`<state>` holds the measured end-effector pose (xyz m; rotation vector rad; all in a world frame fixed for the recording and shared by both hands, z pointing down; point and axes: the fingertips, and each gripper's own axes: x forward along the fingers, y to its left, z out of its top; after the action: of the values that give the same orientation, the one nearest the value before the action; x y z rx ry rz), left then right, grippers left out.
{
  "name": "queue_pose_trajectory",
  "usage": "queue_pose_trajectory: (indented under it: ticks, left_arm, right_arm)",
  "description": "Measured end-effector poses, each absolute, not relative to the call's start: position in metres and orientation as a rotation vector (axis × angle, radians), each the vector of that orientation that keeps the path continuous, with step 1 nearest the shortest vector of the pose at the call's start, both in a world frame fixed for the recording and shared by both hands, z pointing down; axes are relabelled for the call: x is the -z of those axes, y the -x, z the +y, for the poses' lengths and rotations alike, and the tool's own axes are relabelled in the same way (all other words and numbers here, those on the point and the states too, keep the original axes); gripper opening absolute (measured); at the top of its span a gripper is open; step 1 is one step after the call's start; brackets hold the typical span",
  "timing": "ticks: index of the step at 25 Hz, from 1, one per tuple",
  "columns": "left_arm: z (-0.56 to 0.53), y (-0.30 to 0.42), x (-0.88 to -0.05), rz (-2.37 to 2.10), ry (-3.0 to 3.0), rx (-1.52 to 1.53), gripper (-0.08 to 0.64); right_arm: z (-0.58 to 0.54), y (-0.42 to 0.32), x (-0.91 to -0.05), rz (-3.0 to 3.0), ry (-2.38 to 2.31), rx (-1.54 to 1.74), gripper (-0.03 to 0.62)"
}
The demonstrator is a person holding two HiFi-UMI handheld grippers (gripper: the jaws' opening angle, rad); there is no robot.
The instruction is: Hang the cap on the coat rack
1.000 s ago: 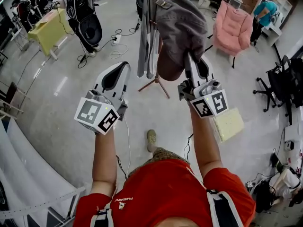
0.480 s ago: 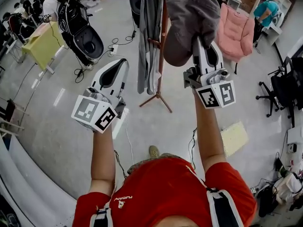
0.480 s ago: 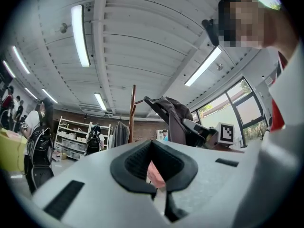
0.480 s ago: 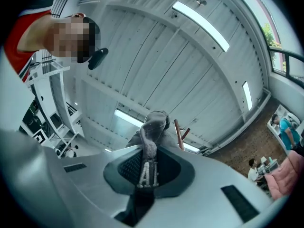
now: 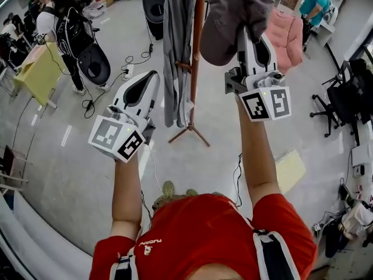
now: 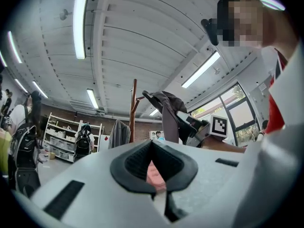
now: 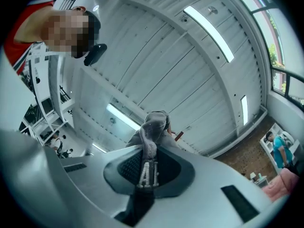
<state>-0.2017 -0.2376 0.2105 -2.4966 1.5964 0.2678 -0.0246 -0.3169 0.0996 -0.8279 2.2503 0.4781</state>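
A grey cap (image 5: 233, 7) is held high in my right gripper (image 5: 247, 32), whose jaws are shut on its fabric. It hangs just right of the brown coat rack pole (image 5: 197, 51), close to the pole's top. In the right gripper view the cap (image 7: 151, 127) rises out of the jaws, with a brown peg tip (image 7: 178, 136) just behind it. My left gripper (image 5: 150, 79) is lower and to the left of the pole, shut and empty. The left gripper view shows the pole (image 6: 133, 109), the cap (image 6: 168, 112) and the right gripper (image 6: 199, 125) beyond it.
A grey garment (image 5: 176, 57) hangs on the rack's left side. The rack's feet (image 5: 189, 132) spread on the floor below. A pink armchair (image 5: 287, 34) stands at the right, and a person with a black bag (image 5: 76, 34) and a yellow table (image 5: 39, 72) at the left. Cables (image 5: 135, 63) lie on the floor.
My right gripper has carried the cap up and nearer to the top of the rack pole. The left gripper has held its place.
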Motion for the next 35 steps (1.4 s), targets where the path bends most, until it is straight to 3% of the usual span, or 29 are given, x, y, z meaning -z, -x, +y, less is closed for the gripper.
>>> queue_pose_trajectory:
  ticks: [28, 35]
  left_arm:
    - [-0.364, 0.275, -0.243, 1.168, 2.783, -0.302, 0.008]
    - [-0.371, 0.271, -0.256, 1.191, 2.804, -0.303, 0.008]
  right_arm:
    - [-0.412, 0.131, -0.175, 2.305, 1.314, -0.731, 0.051]
    - [-0.436, 0.136, -0.198, 2.396, 1.348, -0.66, 0.088]
